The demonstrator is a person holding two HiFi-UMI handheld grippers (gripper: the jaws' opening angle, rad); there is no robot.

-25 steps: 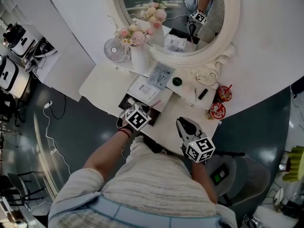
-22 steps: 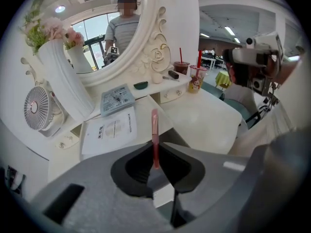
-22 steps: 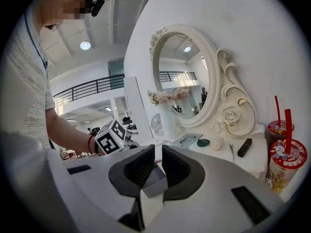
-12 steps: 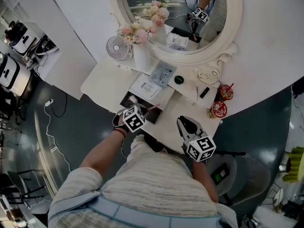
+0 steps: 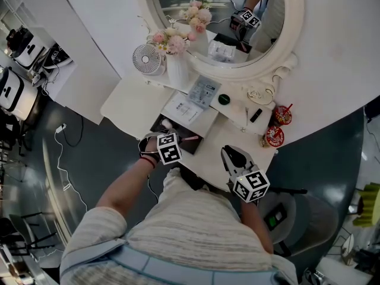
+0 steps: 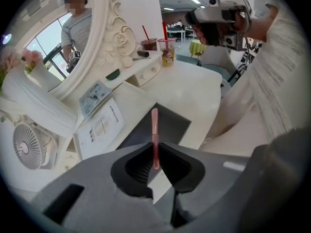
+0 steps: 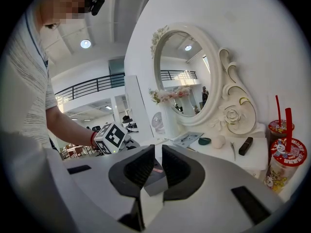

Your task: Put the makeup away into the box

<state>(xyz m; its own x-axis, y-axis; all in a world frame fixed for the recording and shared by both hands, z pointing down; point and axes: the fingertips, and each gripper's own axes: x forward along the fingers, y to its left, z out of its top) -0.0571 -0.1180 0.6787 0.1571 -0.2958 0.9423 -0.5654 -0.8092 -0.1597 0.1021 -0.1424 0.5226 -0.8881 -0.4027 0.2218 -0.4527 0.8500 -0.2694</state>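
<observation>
your white dressing table (image 5: 127,103) carries the dark box (image 6: 175,125), just beside two leaflets (image 6: 99,127). your left gripper (image 6: 155,148) points down over that box, its jaws pinched narrow on a slim pink makeup stick (image 6: 154,127) whose free end reaches out above the box's dark inside. your right gripper (image 7: 158,152) is off to the side, its jaws a slit apart with nothing between them. the leaflets' print is too small to read.

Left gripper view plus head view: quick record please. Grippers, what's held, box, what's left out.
left gripper: fingers shut on pink stick, pointing down
pink stick: pinched at its lower end, over the box
box: dark, open, on the white table
right gripper: fingers slightly apart, nothing between them
not yet boxed: green disc and black tube on the shelf below the mirror
</observation>
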